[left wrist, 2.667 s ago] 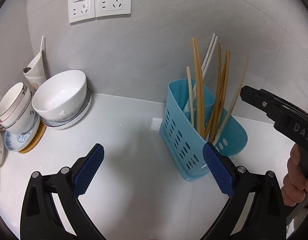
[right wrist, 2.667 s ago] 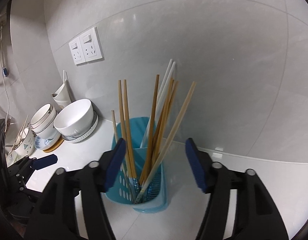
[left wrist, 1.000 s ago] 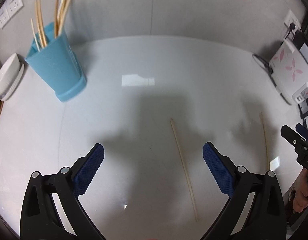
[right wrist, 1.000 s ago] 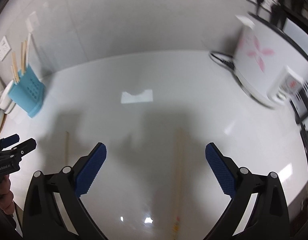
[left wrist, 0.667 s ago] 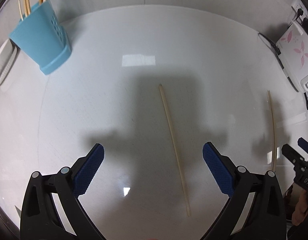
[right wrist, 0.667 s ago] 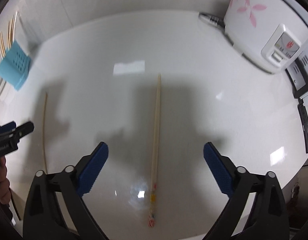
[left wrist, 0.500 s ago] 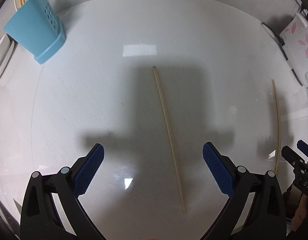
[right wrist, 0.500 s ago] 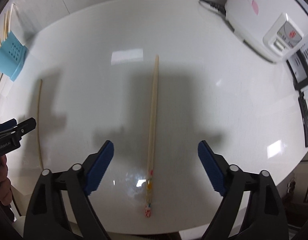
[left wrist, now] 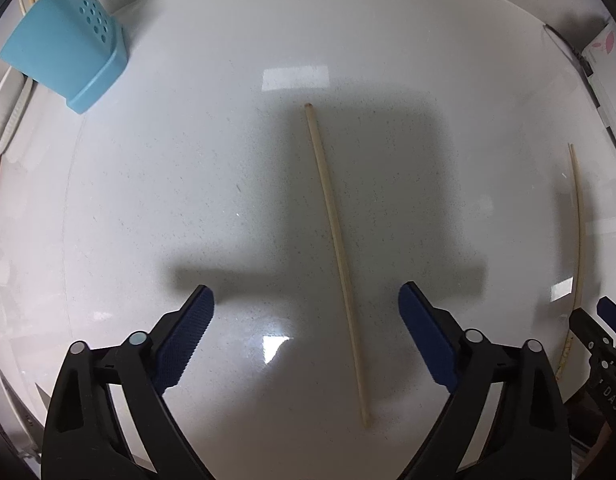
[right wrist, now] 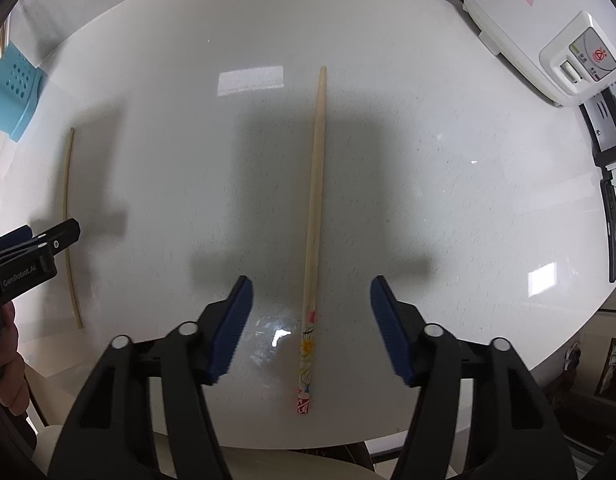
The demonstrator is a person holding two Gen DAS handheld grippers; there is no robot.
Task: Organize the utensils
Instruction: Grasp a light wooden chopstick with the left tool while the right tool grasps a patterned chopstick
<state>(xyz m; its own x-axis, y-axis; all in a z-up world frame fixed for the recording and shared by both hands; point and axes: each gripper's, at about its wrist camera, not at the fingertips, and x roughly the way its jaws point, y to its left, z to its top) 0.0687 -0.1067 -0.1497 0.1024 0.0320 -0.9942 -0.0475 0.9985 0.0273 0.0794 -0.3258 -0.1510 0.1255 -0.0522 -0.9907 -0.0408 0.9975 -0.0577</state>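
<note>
A plain pale chopstick lies on the white counter, running away from me between the blue pads of my left gripper. Those jaws are closing and do not touch it. A second chopstick, with a painted end near the counter's front edge, lies between the pads of my right gripper. These jaws are closing too, with a gap on both sides of the stick. Both grippers point down at the counter. The blue perforated utensil holder stands at the far left with several chopsticks in it.
A white rice cooker with a pink flower and a black cord sits at the far right. White bowls stand beside the holder. The counter's front edge runs just under the right gripper. A hand holds the left gripper.
Both grippers have sunk closer to the counter, each over its chopstick. The right jaws have narrowed clearly and the left ones slightly. Neither chopstick has moved.
</note>
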